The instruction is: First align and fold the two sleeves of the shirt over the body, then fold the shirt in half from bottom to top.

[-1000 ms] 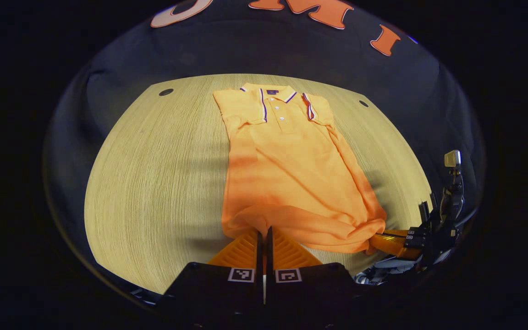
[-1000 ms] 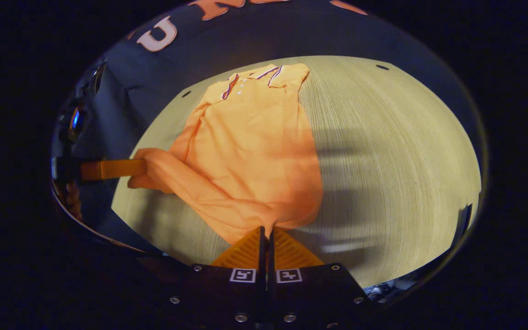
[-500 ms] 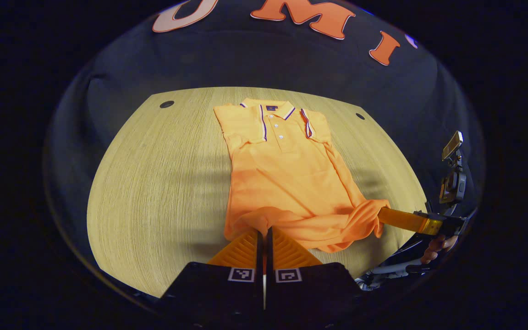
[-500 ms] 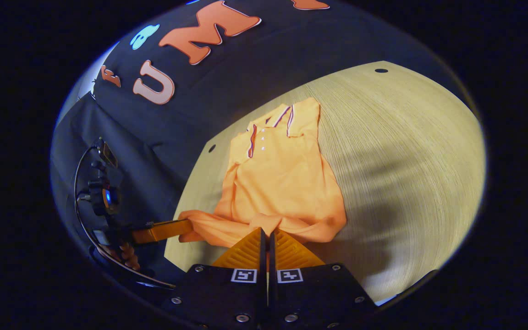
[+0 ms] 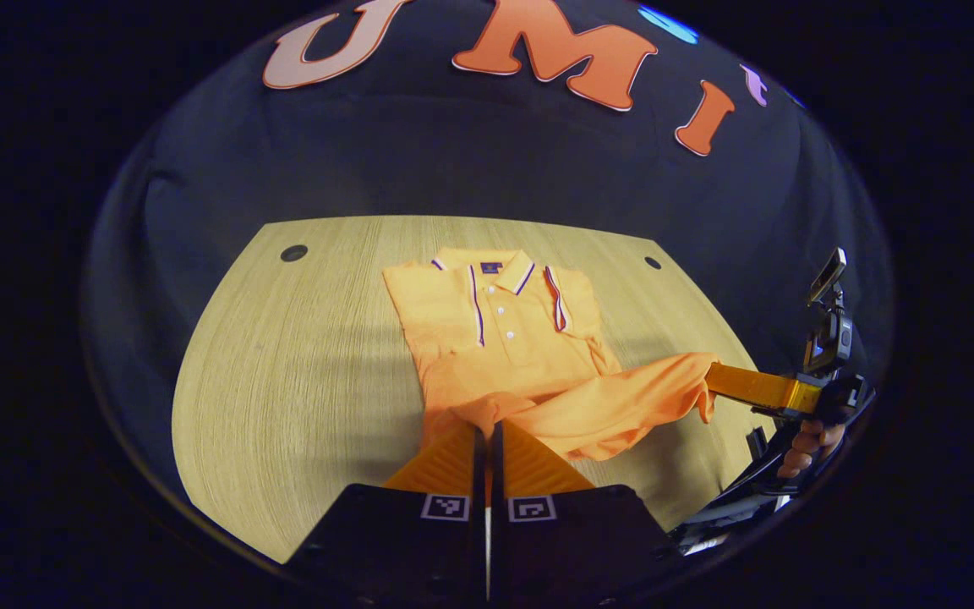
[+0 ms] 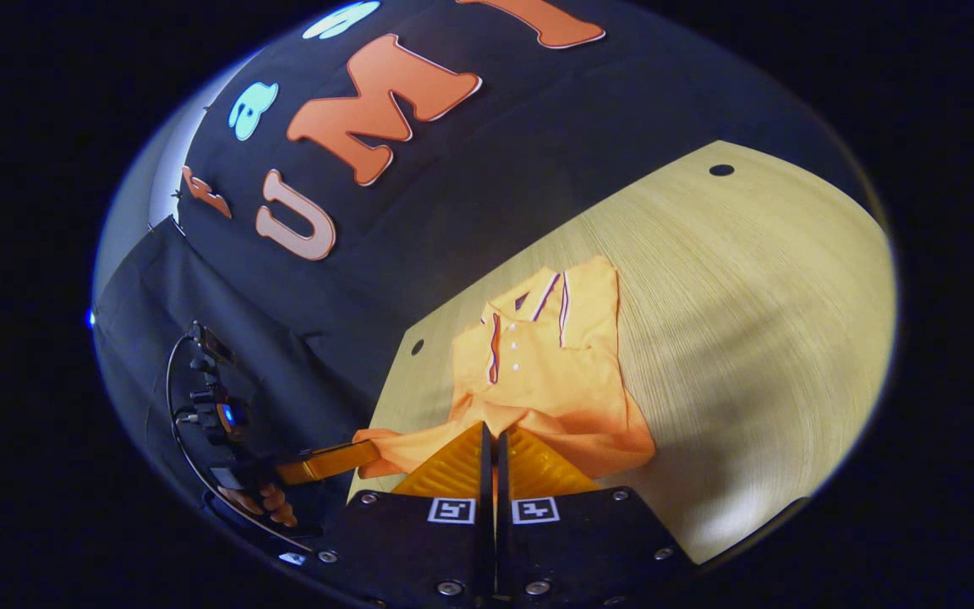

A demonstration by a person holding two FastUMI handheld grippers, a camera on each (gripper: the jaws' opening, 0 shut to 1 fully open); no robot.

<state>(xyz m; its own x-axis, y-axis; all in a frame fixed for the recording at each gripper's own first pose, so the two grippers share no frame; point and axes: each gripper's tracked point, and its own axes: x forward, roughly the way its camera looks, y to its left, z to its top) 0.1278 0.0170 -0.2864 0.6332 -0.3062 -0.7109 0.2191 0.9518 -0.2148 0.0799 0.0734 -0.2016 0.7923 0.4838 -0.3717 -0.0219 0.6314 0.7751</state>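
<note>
An orange polo shirt [image 5: 504, 338] lies on the wooden table [image 5: 284, 381], collar at the far end and both sleeves folded over the body. Its bottom hem [image 5: 614, 406] hangs lifted off the table between the two grippers. My left gripper [image 5: 487, 430] is shut on one hem corner. To its right, my right gripper [image 5: 711, 382] grips the other corner, a hand [image 5: 804, 440] behind it. In the right gripper view, the right gripper [image 6: 491, 430] is shut on the hem of the shirt [image 6: 555, 372], and the left gripper [image 6: 373, 450] holds the corner at the left.
The tabletop [image 6: 749, 296] extends bare on both sides of the shirt, with a small round hole [image 5: 293, 252] near each far corner [image 5: 652, 262]. The black booth wall stands right behind the table's far edge.
Both grippers have risen and carried the hem toward the collar. The shirt's lower half has come off the table and bunches over the body.
</note>
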